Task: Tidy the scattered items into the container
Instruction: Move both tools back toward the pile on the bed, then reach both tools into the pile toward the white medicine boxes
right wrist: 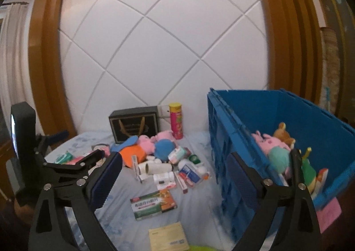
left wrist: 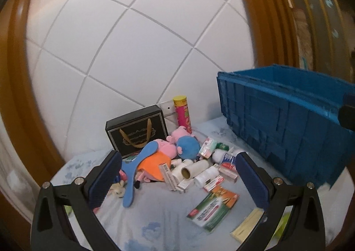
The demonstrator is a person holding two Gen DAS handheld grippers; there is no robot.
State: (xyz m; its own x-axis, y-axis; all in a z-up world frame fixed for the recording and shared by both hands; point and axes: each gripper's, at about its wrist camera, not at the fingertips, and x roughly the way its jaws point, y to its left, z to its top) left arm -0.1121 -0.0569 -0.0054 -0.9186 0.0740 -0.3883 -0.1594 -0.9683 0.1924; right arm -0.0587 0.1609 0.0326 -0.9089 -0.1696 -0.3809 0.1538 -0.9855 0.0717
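Note:
A blue crate (right wrist: pixel 255 113) stands on the right of the bed and holds a pink plush pig (right wrist: pixel 275 146), a brown bear (right wrist: pixel 284 135) and some boxes. Left of it lies a pile: an orange-bodied plush pig (left wrist: pixel 155 162), a blue plush (left wrist: pixel 188 146), a long blue brush (left wrist: pixel 135 175), a cardboard roll (left wrist: pixel 193 171), white bottles (left wrist: pixel 206 176) and small medicine boxes. A green medicine box (left wrist: pixel 210 211) lies nearer. My left gripper (left wrist: pixel 177 182) hovers open over the pile. My right gripper (right wrist: pixel 176 181) is open too, its right finger in front of the crate's near wall.
A black gift box (left wrist: pixel 136 133) and a pink can (left wrist: pixel 183 113) stand at the white padded headboard (left wrist: pixel 133 51). A yellowish sachet (right wrist: pixel 168 237) lies near the front edge. The left tool's black body (right wrist: pixel 24 140) shows at the left of the right wrist view.

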